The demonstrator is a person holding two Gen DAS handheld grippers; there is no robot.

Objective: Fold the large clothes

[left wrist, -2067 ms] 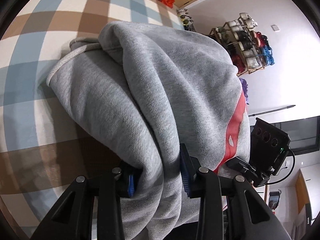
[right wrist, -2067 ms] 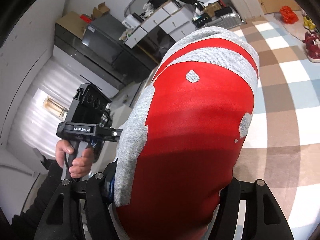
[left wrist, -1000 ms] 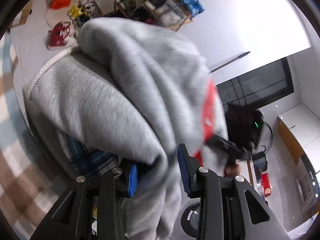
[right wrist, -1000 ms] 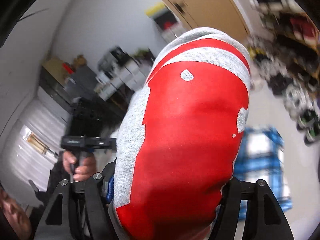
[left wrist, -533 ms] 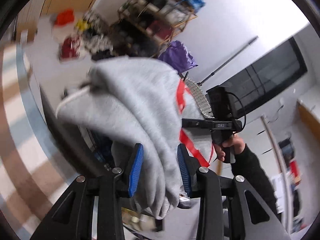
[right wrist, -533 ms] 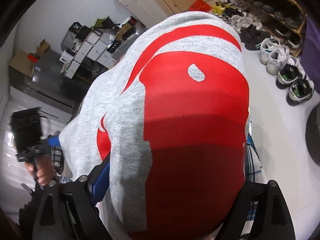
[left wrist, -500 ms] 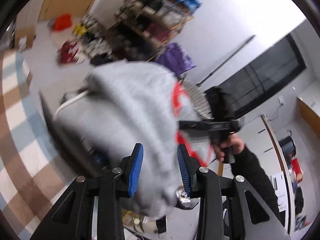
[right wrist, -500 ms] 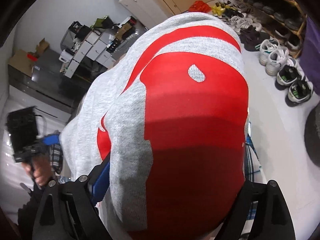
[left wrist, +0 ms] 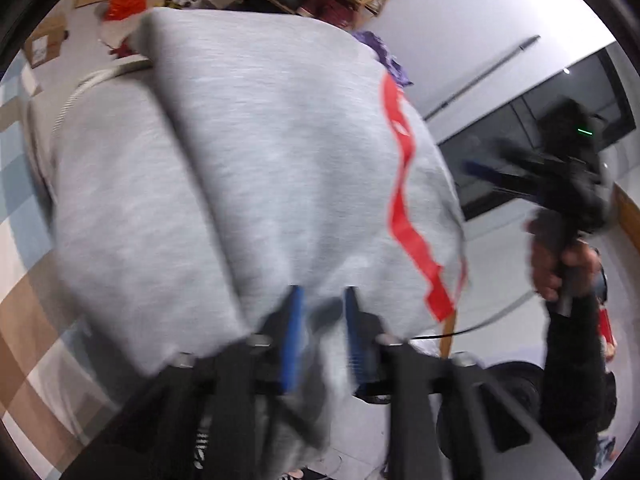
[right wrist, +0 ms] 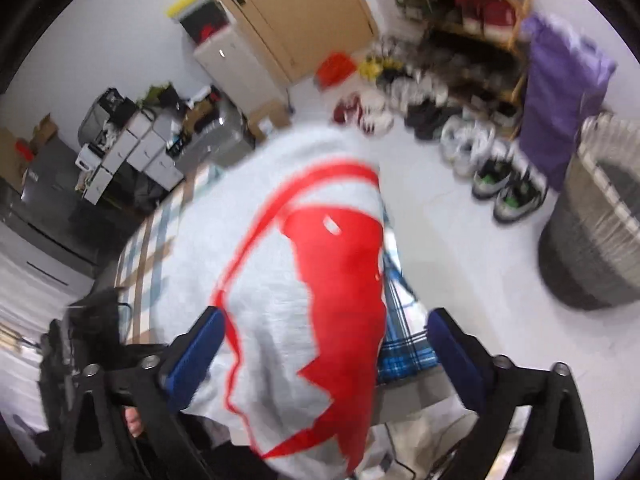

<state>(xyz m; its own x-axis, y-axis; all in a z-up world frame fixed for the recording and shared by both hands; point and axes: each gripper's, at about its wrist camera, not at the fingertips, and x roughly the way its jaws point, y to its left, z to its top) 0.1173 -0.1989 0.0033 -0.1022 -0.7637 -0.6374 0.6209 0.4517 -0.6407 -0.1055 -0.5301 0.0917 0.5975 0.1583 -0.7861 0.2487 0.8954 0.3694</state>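
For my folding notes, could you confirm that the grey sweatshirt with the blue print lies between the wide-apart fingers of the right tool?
Not quite: the print on the grey sweatshirt is red, not blue, as the right wrist view shows. The rest stands: it lies between the wide-apart fingers of the right tool, which is opening.

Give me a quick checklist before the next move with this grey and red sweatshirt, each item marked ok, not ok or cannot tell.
1. Left gripper has cloth between its pads: ok, jaws closing on a fold of the grey sweatshirt.
2. Right gripper free of the cloth: ok, jaws opening wide, pads clear of the sweatshirt's red print.
3. Sweatshirt bundle still folded: cannot tell, the pictures are blurred.
4. Landing spot: cannot tell; blue plaid cloth lies under the sweatshirt.
5. Woven basket clear of the bundle: ok, off to the side.
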